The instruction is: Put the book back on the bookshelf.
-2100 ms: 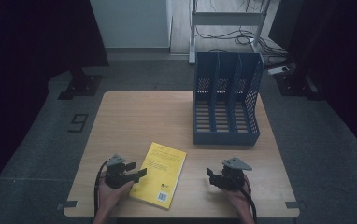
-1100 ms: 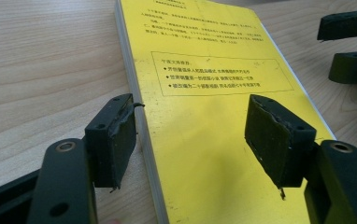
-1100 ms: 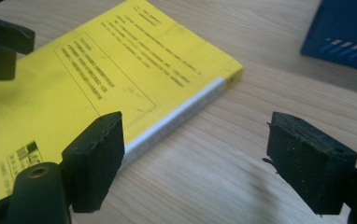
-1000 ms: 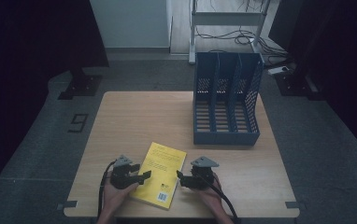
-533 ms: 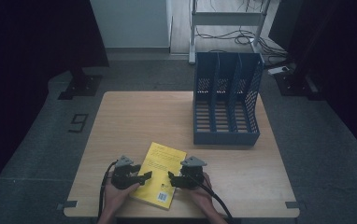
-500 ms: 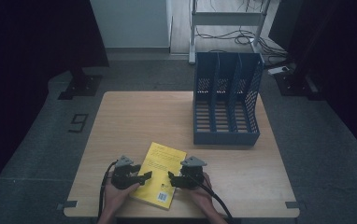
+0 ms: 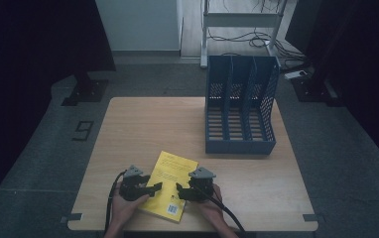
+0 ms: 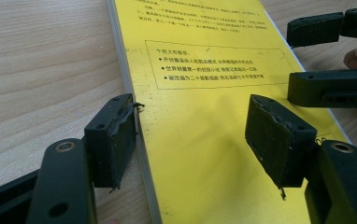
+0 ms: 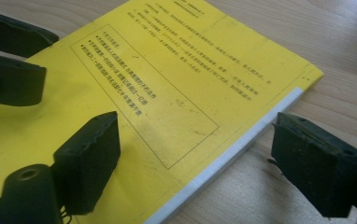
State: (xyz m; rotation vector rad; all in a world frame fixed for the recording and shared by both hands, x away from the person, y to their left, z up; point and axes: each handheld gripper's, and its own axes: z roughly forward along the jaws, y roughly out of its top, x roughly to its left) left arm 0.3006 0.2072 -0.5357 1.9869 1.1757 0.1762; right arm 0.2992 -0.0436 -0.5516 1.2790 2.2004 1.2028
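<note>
Dim floor surrounds the pale wooden table (image 7: 143, 129), and both grippers work at its near edge. Seen from above, the left gripper (image 7: 154, 187) and the right gripper (image 7: 180, 189) face each other across the yellow book (image 7: 170, 183), jaws spread, each straddling one long edge without pinching it. The left gripper view adds what the high view cannot: one pad sits just outside the book's edge on bare wood, the other hovers over the cover, with printed lines and a boxed text block readable. The right gripper view shows the white page edge running between its spread jaws. The book lies flat, long axis slanting from near edge up and right toward the blue file rack (image 7: 239, 111), which stands well apart.
</note>
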